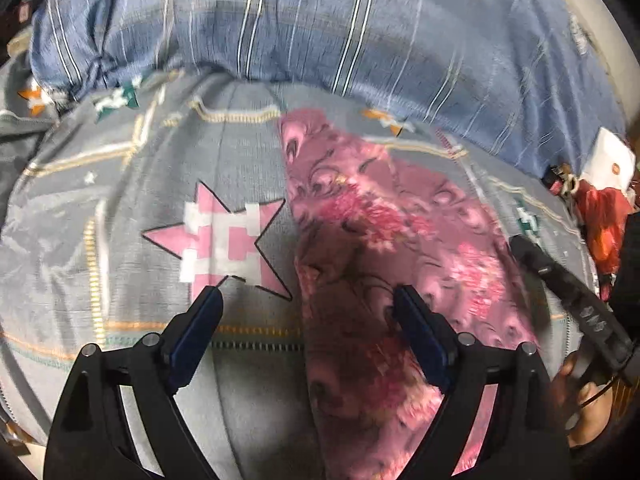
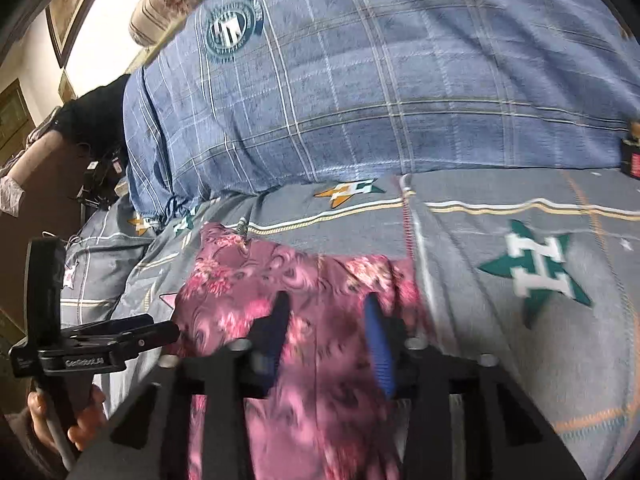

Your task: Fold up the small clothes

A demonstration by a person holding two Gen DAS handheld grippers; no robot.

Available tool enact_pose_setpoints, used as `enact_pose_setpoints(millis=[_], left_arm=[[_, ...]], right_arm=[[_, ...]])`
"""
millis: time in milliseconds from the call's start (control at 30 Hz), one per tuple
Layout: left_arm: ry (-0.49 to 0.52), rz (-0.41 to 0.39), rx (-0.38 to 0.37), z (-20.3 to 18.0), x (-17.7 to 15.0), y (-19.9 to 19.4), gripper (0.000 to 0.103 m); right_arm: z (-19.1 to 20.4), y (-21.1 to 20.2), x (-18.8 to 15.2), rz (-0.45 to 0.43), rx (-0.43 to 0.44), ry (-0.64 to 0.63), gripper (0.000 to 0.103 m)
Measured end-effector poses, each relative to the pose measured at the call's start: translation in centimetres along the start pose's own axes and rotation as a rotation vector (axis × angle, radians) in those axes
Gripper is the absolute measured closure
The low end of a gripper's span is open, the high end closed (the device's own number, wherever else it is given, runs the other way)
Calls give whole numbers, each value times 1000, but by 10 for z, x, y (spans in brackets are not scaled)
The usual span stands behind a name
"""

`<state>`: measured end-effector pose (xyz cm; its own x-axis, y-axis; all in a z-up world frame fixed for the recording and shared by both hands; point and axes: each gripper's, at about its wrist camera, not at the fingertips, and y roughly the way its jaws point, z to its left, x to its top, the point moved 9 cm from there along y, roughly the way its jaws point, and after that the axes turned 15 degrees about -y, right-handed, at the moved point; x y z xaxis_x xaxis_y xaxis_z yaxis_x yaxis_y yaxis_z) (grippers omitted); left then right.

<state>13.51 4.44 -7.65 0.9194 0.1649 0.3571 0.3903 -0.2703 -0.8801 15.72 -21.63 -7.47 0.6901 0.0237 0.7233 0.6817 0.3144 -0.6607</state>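
Only "GenRobot.AI" legible, on left gripper (image 2: 132,334) body; bedsheet (image 2: 500,320) stars show "H".

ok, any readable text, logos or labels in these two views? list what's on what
"GenRobot.AI", a best reading since it is small and soft: on the left gripper body, right wrist view.
Round crest on the blue blanket: lettering blurred, unreadable.
Embossed mark on the right gripper body, left wrist view: unreadable.
Small tags at the right edge: unreadable.

- Pink floral garment (image 1: 384,216): soft, thin cloth, matt, rumpled.
- Grey star-print bedsheet (image 1: 120,208): woven cotton look, matt, creased.
- Blue checked quilt (image 2: 360,92): coarser weave, dull.
- Left tongs (image 1: 308,300): matt black plastic, blue rubbery pads (image 1: 420,332), metal pins.
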Motion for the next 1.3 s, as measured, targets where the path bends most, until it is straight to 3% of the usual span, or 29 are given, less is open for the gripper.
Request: enact_pose_setpoints(millis=[67, 167, 300, 333, 400, 500, 600, 700, 800, 867, 1000, 1067, 1100, 1200, 1300], left_arm=[[-17, 42, 12, 2, -4, 15, 13], [-24, 60, -18, 6, -1, 4, 13], [48, 16, -19, 12, -12, -24, 13], [60, 14, -22, 13, -21, -27, 13], [82, 38, -17, 13, -36, -17, 12], [97, 25, 3, 13, -48, -7, 12], [128, 26, 3, 11, -50, -25, 12], [211, -15, 17, 8, -63, -37, 10], [231, -12, 40, 10, -77, -22, 5], [192, -5, 34, 14, -77, -22, 2], [196, -7, 31, 20, -69, -33, 3], [193, -21, 36, 26, -68, -35, 2], [180, -15, 27, 27, -68, -33, 2], [161, 11, 13, 28, -79, -27, 1], [177, 14, 10, 26, -85, -27, 1]], right_arm=[[1, 33, -13, 112, 1, -6, 72], [5, 41, -12, 120, -26, -81, 72], [16, -2, -14, 86, 76, -54, 68], [18, -10, -18, 82, 84, -53, 63], [22, -24, -36, 86, 90, -60, 63], [23, -15, -73, 190, -12, -174, 58], [18, -29, -74, 176, 9, -76, 59], [20, -54, -75, 142, 26, -87, 57], [17, -48, -101, 238, -32, -154, 56], [10, -40, -120, 274, -15, -115, 48], [0, -49, -110, 264, -60, -77, 36], [-10, -53, -106, 277, -138, -120, 14], [-16, -51, -109, 307, -184, -133, 10], [-21, -43, -123, 387, -220, -154, 10], [-25, -44, -121, 384, -229, -119, 9]])
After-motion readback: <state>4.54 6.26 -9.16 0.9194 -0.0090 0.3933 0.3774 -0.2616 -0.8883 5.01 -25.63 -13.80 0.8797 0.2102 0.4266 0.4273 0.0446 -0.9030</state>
